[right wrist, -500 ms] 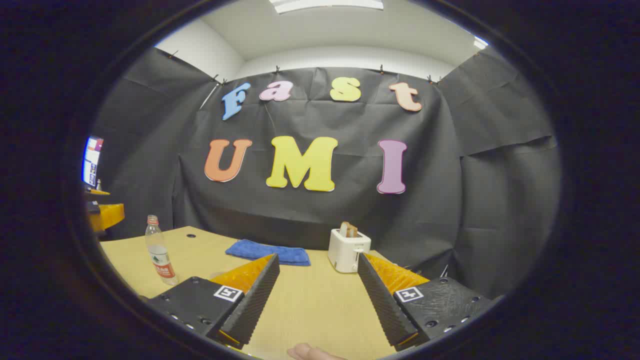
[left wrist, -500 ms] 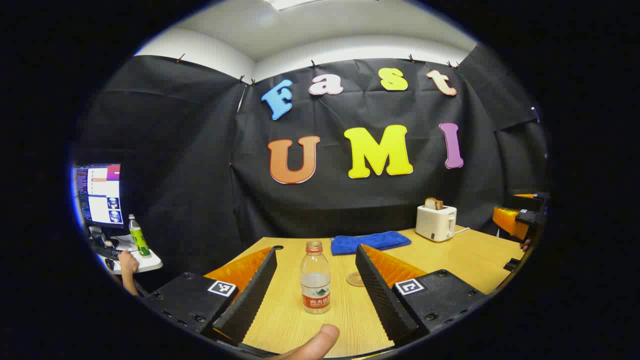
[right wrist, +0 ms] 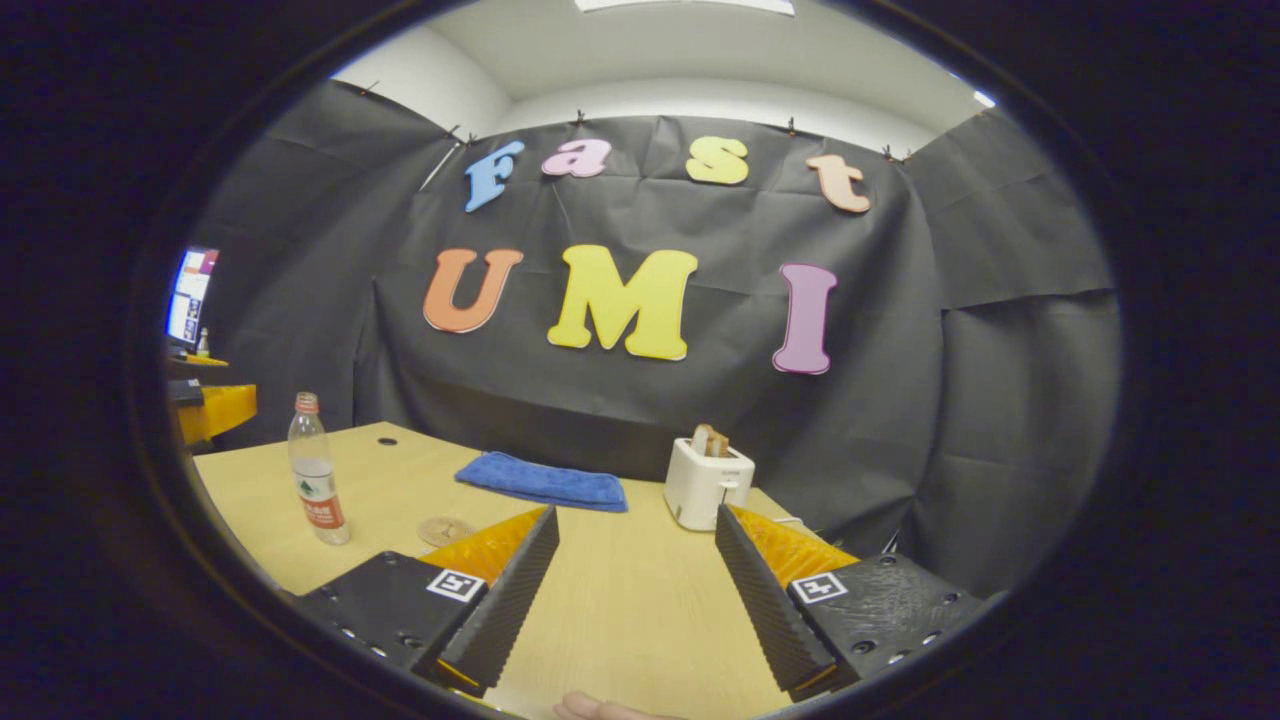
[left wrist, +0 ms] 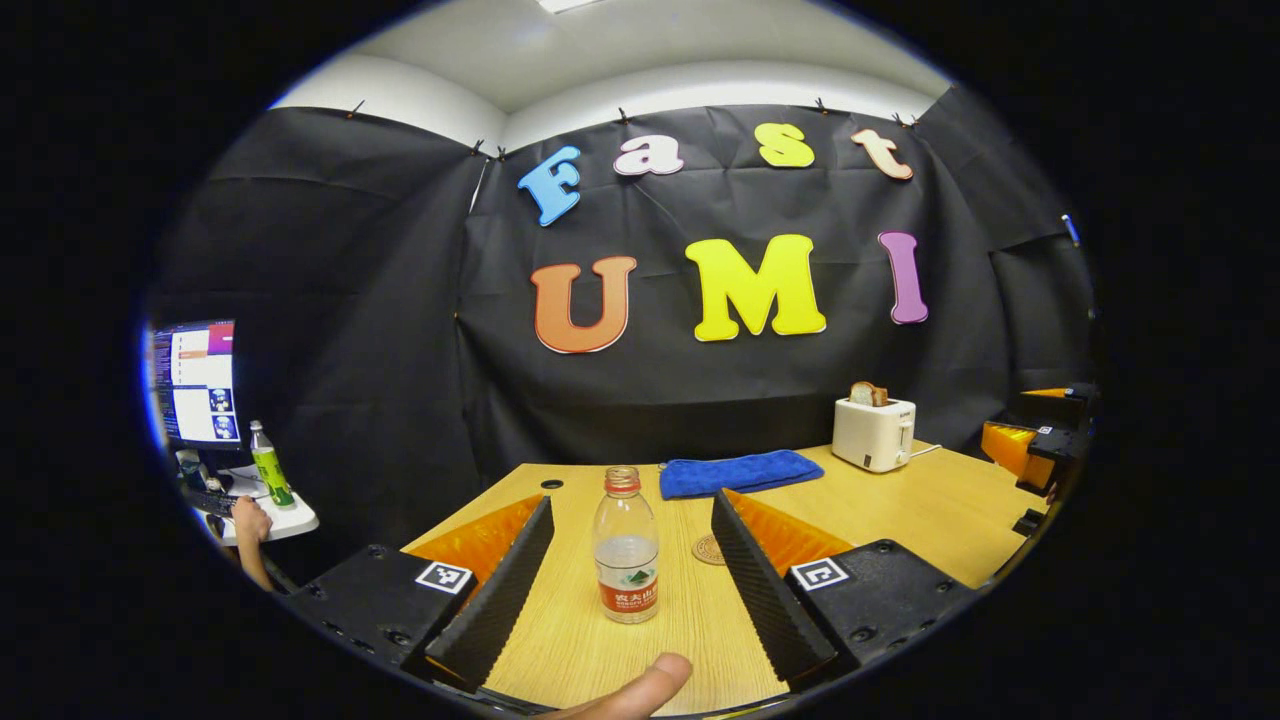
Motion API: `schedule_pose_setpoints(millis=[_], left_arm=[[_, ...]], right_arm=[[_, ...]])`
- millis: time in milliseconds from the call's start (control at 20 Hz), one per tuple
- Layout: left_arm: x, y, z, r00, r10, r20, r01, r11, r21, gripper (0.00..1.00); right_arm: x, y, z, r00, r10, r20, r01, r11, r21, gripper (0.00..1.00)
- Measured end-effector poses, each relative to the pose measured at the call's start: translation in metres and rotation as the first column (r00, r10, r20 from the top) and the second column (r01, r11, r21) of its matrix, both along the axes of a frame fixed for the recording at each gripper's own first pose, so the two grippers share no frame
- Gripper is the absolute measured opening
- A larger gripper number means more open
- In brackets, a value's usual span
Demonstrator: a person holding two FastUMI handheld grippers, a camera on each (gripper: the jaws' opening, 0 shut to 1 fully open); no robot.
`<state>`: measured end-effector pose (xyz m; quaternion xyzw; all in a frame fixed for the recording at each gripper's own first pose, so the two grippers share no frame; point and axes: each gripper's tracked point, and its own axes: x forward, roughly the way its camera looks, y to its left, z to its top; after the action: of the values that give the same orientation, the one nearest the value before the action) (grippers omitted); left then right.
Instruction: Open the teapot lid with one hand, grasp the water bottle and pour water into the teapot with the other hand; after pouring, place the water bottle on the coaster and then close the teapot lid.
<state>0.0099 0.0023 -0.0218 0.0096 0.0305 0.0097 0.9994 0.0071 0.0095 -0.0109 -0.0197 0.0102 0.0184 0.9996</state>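
While your left gripper stands open around the upright water bottle at lower centre, ease forward, close on the label — the right gripper waits open, holding nothing.

a white toaster holding bread stands near a blue cloth on the wooden table.
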Motion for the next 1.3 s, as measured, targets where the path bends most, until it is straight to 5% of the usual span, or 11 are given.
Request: schedule_pose_setpoints(millis=[650,1300], left_arm=[[0.007,0.001,-0.013,0.999,-0.013,-0.033,0.014,1.000,0.005,1.00],[0.019,0.022,-0.020,0.999,-0.003,-0.034,0.003,1.000,-0.008,1.00]], right_arm=[[0.021,0.011,-0.019,1.000,0.021,-0.009,-0.021,1.000,0.014,0.95],[0.087,0.118,-0.089,0.981,0.185,-0.062,-0.178,0.979,0.103,0.95]])
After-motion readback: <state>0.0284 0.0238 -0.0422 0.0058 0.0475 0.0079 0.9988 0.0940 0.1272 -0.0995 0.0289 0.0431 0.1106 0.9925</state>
